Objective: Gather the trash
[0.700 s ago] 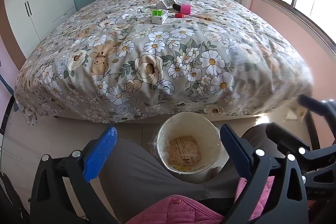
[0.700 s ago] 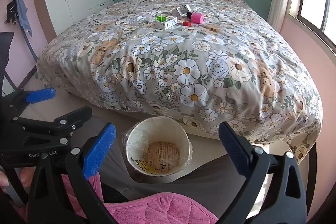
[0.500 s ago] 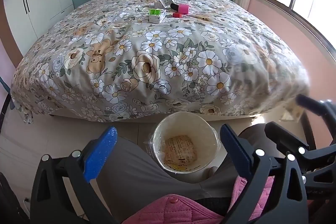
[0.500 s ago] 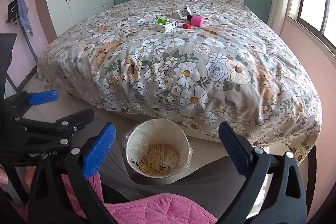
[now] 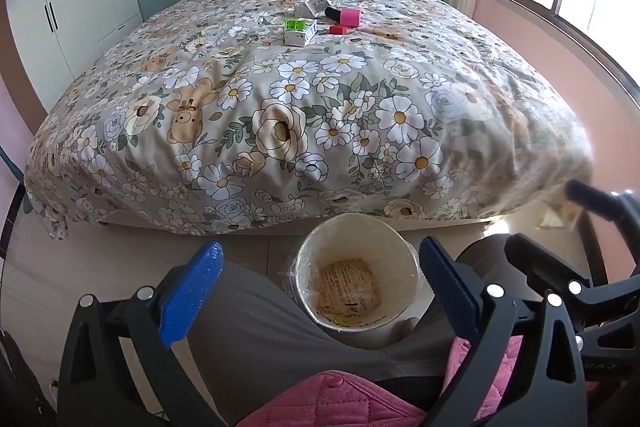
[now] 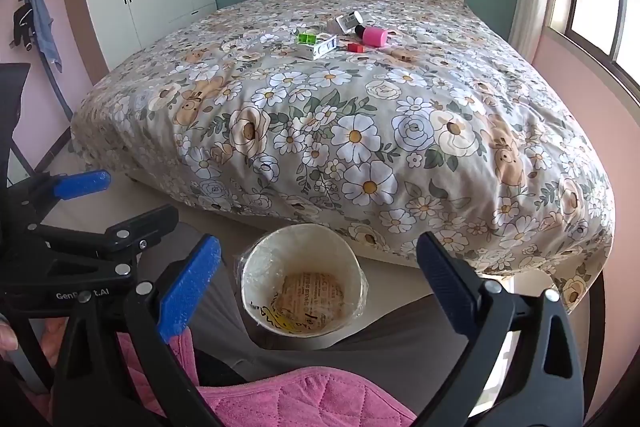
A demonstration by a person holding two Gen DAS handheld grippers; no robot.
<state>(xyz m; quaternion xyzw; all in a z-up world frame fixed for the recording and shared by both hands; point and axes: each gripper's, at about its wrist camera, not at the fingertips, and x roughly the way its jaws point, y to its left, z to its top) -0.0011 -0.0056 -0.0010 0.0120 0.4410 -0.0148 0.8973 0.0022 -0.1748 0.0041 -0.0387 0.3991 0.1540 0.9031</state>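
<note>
While both hand-held grippers (image 5: 316, 283) (image 6: 318, 277) gape empty, a lined bin (image 5: 356, 291) sits between bed (image 5: 300, 99) and knees.

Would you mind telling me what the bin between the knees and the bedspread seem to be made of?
The bin looks like matte cream plastic or card, lined with a clear glossy bag whose crinkled film shows at the rim. The bedspread looks like soft matte woven fabric, printed with flowers and creased.

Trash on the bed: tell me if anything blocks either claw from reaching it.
Nothing visible does. The trash lies far up the bed; only bare quilt lies between it and the open left claw and right claw. The bin sits below, at the bed's foot.
</note>
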